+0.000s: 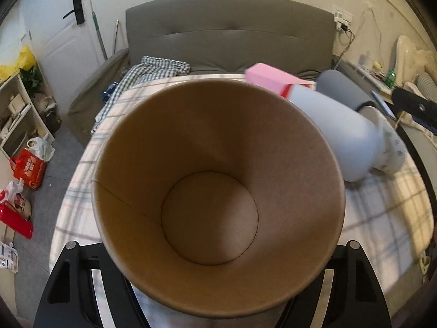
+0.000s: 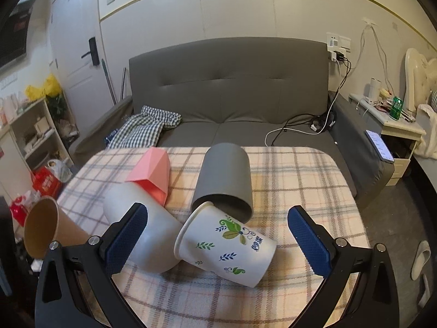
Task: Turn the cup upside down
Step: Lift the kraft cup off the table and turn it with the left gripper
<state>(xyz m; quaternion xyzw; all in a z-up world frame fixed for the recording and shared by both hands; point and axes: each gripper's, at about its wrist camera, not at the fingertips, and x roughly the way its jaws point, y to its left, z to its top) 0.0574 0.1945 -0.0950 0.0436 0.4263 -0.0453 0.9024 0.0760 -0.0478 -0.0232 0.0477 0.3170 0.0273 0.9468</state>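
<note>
A brown paper cup (image 1: 215, 191) fills the left wrist view, its open mouth facing the camera. My left gripper (image 1: 215, 278) is shut on it near its base, and the fingertips are hidden behind the cup. The same cup (image 2: 46, 227) shows at the left of the right wrist view, tilted, held above the table edge. My right gripper (image 2: 218, 235) is open and empty, its blue pads (image 2: 128, 235) either side of a white floral cup (image 2: 226, 246) lying on its side.
On the plaid tablecloth (image 2: 295, 180) lie a pale grey-white cup (image 2: 142, 227), a dark grey cup (image 2: 224, 177) and a pink carton (image 2: 150, 172), all on their sides. A grey sofa (image 2: 232, 87) stands behind the table. Shelves and bags are at left.
</note>
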